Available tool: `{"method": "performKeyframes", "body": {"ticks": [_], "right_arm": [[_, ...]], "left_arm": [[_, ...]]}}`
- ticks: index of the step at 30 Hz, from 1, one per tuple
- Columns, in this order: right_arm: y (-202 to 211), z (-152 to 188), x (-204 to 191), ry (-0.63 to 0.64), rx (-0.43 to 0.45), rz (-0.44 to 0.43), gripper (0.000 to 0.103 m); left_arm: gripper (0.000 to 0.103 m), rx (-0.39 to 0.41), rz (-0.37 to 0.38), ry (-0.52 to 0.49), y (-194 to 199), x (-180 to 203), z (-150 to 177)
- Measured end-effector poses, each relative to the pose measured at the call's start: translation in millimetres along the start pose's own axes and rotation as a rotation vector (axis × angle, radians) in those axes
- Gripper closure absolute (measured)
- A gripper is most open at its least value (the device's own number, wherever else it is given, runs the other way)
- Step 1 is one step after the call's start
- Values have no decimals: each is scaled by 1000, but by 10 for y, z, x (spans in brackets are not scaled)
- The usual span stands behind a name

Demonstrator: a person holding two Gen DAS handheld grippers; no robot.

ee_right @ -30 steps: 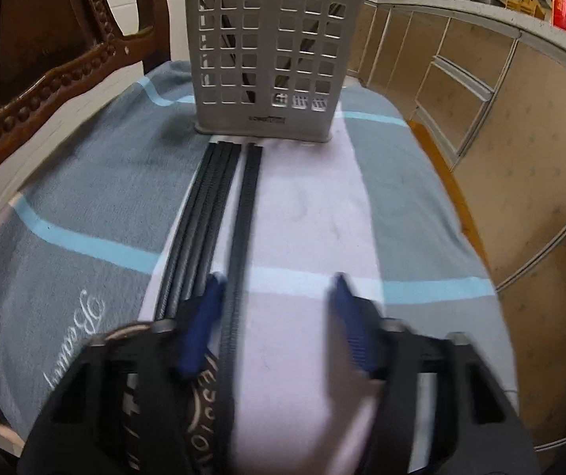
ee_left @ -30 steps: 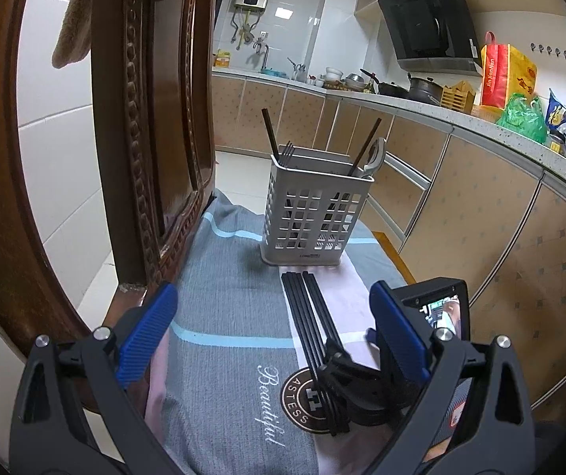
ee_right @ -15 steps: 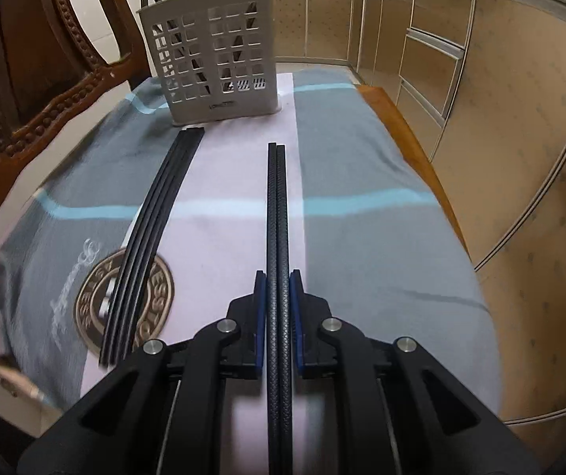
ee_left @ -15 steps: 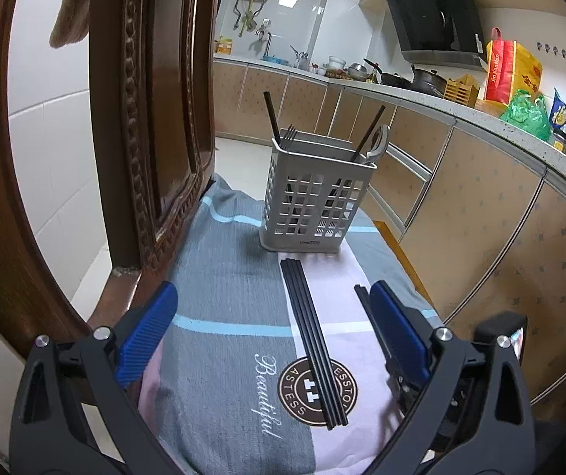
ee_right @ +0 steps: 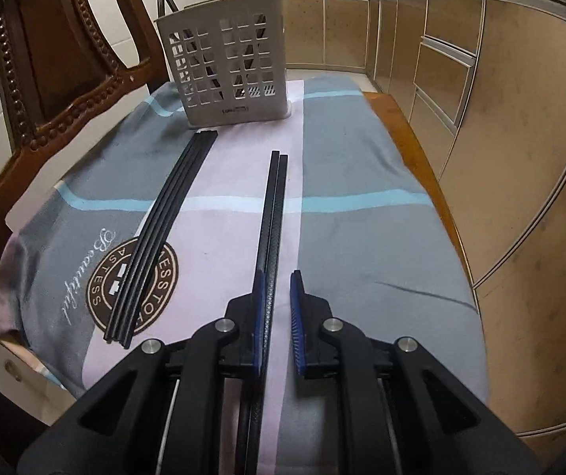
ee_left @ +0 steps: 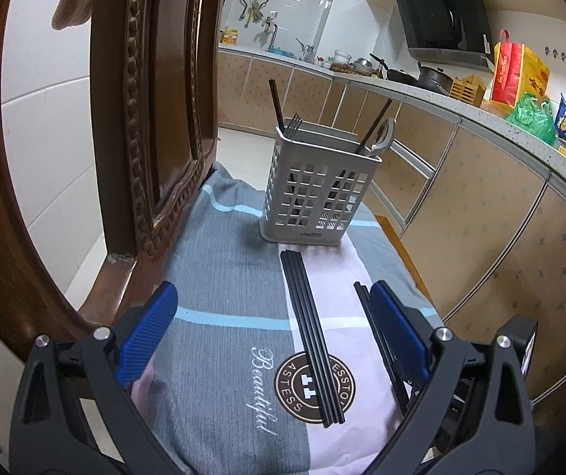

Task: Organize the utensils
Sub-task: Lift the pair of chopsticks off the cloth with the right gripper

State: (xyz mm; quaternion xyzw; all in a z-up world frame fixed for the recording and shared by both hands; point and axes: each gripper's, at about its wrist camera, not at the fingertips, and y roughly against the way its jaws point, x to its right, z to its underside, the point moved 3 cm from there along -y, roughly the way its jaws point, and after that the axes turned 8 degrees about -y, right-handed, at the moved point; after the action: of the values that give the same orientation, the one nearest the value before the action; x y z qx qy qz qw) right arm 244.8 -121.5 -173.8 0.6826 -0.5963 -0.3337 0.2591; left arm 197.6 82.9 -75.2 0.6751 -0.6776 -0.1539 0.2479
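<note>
- the right gripper [ee_right: 279, 308] has its blue-padded fingers [ee_right: 296, 316] parted a little, with a pair of black textured chopsticks [ee_right: 273, 213] lying between them; the pair leans on the left pad while the right pad stands clear of it.
- that pair runs straight out along the pale pink stripe of the grey and light-blue striped cloth [ee_right: 346, 213] covering the bench, tips pointing toward the far edge.
- a bundle of four black chopsticks [ee_right: 160, 233] lies to its left across the round brown logo, far ends just short of the basket's base.
- the pale grey slotted plastic utensil basket [ee_left: 318, 194] stands upright near the far edge, holding a metal fork [ee_left: 292, 122], a metal spoon [ee_left: 385, 136] and dark chopsticks.
- the left gripper [ee_left: 273, 336] hovers with its fingers spread wide, holding nothing.
- a carved dark wooden chair back [ee_left: 156, 118] rises along the left edge.
</note>
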Motion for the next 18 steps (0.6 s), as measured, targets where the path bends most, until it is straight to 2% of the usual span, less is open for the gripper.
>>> {"method": "performKeyframes", "body": {"ticks": [8,9,18], "right_arm": [[-104,-5,-72,49,-27,71,88],[-105,-4,-87,52,-23,70,86],[-166,-13,-302,73,-28,25,85]], "left_arm": [[6,-2,1,0,-6,-3,-5],[6,0,2,1,-1,-4,-2],[6,-12,2,0,-25,19,10]]}}
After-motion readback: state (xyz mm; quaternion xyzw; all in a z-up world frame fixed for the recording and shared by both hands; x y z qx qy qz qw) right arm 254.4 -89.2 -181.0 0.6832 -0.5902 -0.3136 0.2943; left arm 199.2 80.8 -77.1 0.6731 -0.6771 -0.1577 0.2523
